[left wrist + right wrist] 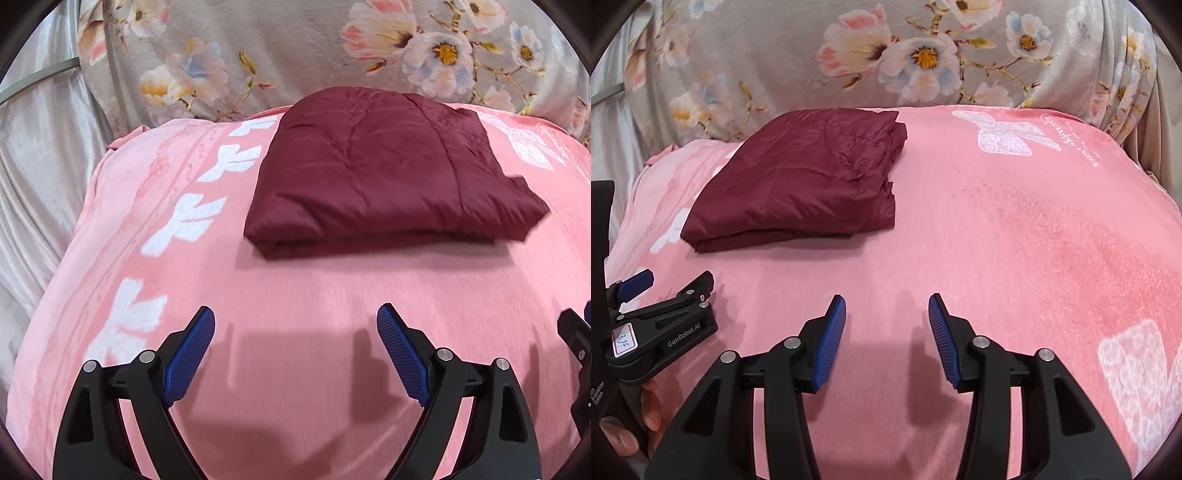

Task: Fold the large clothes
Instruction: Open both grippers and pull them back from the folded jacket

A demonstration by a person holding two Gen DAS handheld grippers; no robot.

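A pink blanket [295,288] covers the bed. The folded dark red jacket [384,173] lies on it, far from both grippers. The left gripper [295,321] and right gripper [886,310] hover with fingers apart, holding nothing.

A fuzzy pink blanket with white floral and butterfly prints [295,288] [1015,229] covers the surface, backed by a grey fabric printed with large pastel flowers [288,48] [783,55], beside pale satin drapery [40,158].

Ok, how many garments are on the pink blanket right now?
1. A folded maroon garment lies toward the far side of the pink blanket, ahead of both open grippers. Others could lie outside the views.
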